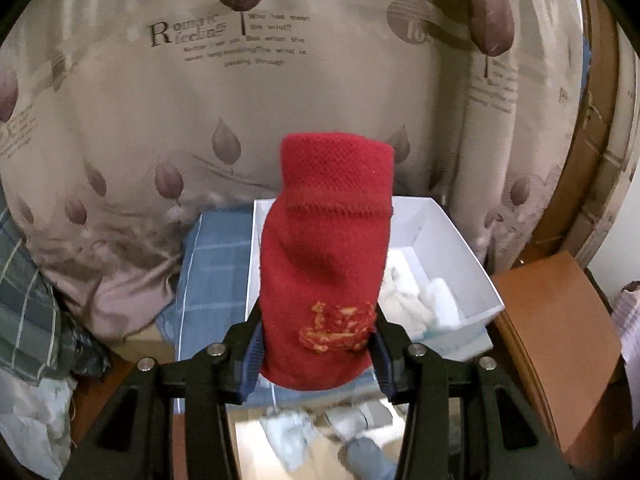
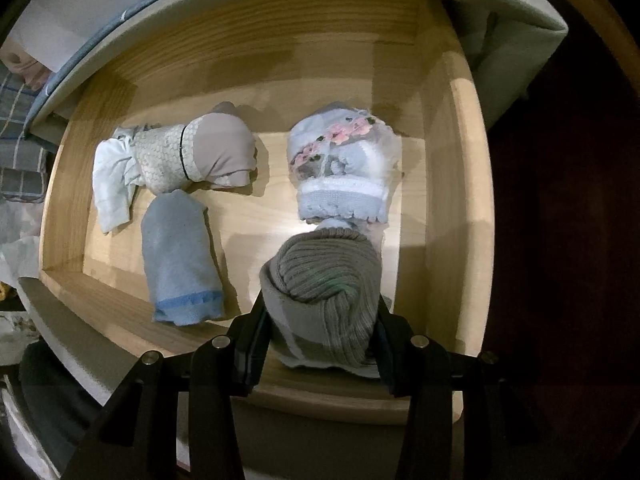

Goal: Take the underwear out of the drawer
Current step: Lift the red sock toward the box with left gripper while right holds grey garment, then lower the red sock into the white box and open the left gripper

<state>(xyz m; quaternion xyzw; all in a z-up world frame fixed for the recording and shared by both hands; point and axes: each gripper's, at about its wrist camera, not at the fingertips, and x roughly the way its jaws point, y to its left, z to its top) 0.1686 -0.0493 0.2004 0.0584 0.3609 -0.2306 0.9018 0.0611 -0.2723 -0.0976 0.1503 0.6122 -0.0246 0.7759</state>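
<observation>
My left gripper (image 1: pixel 318 344) is shut on a rolled red garment (image 1: pixel 328 248) with yellow embroidery and holds it upright in the air in front of a white box (image 1: pixel 460 256). My right gripper (image 2: pixel 320 336) is shut on a rolled grey ribbed garment (image 2: pixel 324 300) at the front of the open wooden drawer (image 2: pixel 456 208). Three more rolls lie in the drawer: a light blue one (image 2: pixel 180 256), a beige and white one (image 2: pixel 180 156) and a pale blue floral one (image 2: pixel 344 168).
The white box holds several pale rolled garments (image 1: pixel 420 300) and sits on blue checked bedding (image 1: pixel 216 264). A patterned duvet (image 1: pixel 240 100) rises behind it. A brown cabinet top (image 1: pixel 560 344) is at the right. The drawer's front edge (image 2: pixel 320 396) lies under my right gripper.
</observation>
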